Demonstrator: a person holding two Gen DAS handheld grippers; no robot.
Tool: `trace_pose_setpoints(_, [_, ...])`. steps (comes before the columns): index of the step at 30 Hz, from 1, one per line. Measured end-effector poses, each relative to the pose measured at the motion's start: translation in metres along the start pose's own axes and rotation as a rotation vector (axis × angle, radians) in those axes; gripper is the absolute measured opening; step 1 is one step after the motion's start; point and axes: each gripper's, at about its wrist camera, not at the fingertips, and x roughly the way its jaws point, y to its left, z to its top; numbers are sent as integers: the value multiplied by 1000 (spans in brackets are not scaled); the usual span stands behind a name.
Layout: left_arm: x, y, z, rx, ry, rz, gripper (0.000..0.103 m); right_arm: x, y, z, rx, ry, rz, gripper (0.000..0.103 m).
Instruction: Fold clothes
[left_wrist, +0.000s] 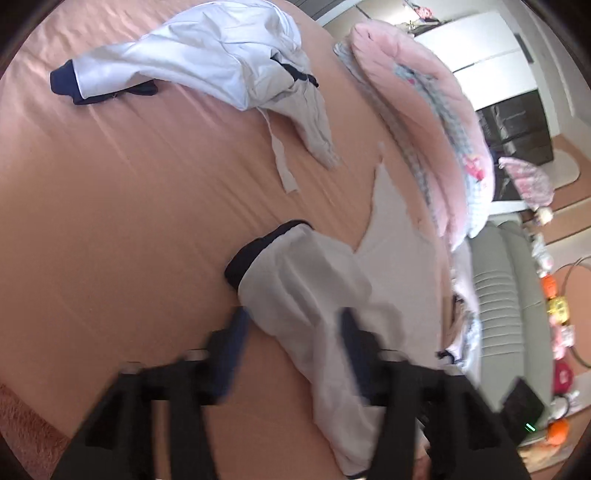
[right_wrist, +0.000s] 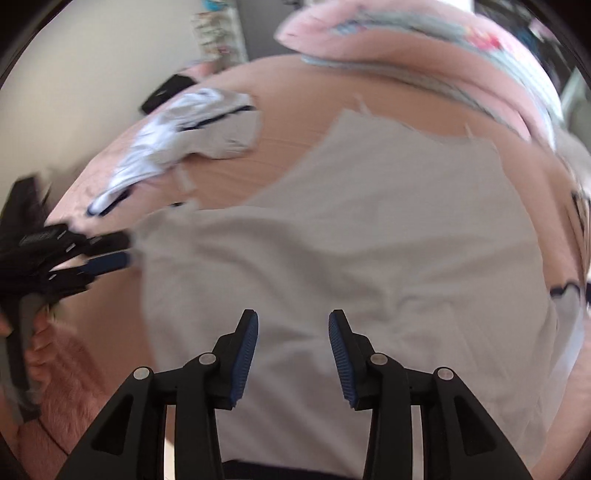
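White thin cotton shirt with navy cuffs (right_wrist: 351, 240) is lying spread on the peach bedsheet (left_wrist: 129, 221), looking light and floppy. Right gripper (right_wrist: 293, 354) is hovering open over it; left gripper (left_wrist: 291, 350) is straddling the sleeve (left_wrist: 306, 280), open too. I'd be pinching hems.

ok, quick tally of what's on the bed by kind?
White shirts with dark cuffs: 2, one spread, one crumpled
Pink quilt: 1
Total: 3
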Motion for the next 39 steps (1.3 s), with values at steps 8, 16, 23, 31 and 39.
trace_pose_setpoints(8, [16, -4, 26, 145, -10, 117, 8, 24, 40, -43, -163, 171, 2, 42])
trace_pose_setpoints(16, [5, -53, 47, 459, -75, 52, 5, 7, -10, -5, -5, 114, -102, 17])
trace_pose_setpoints(23, [5, -59, 68, 382, -143, -117, 17, -3, 8, -3, -40, 155, 96, 40])
trace_pose_setpoints(31, [13, -37, 66, 349, -67, 77, 18, 2, 10, -6, -29, 159, 62, 44])
trace_pose_setpoints(39, [6, -48, 33, 507, 74, -98, 18, 7, 12, -9, -20, 162, 27, 45])
